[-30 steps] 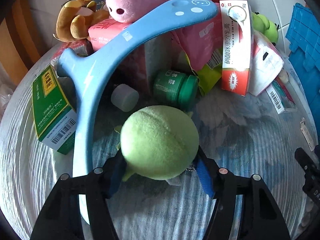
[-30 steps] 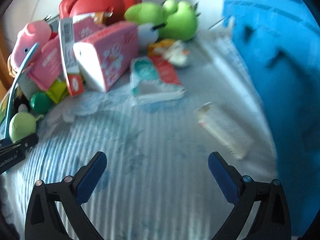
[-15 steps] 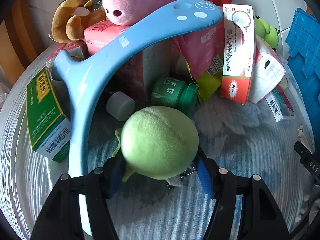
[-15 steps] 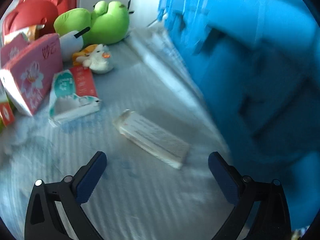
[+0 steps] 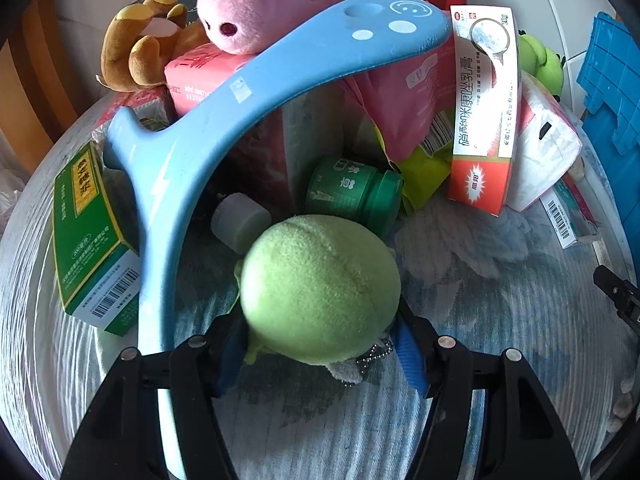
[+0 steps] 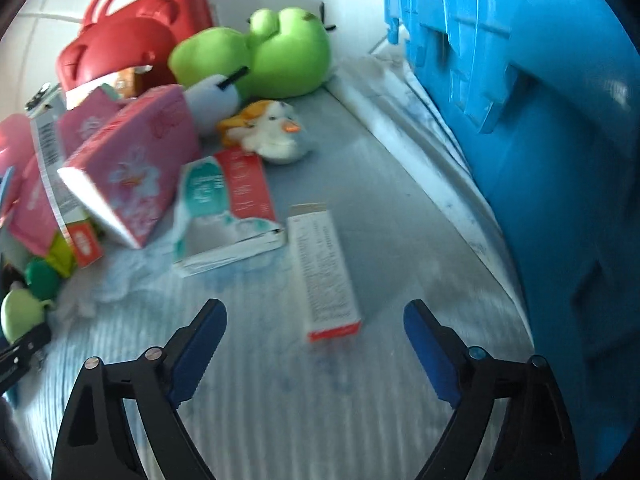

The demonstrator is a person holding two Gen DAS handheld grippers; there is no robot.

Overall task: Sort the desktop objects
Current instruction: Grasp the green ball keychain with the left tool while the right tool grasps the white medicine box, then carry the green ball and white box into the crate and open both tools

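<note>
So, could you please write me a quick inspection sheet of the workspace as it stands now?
Surface: pale blue patterned cloth over the tabletop.
Job's things: green plush ball in the left gripper; slim white box lying flat ahead of the right gripper.
Clutter: pink plush, brown plush, blue curved foam piece, green box, green jar, pink box, green frog plush, red case.
Grippers: left gripper shut on the ball; right gripper jaws closing, nothing pressed between them.
Cables: nothing seen.
Surroundings: blue crate, white tiled wall.
</note>
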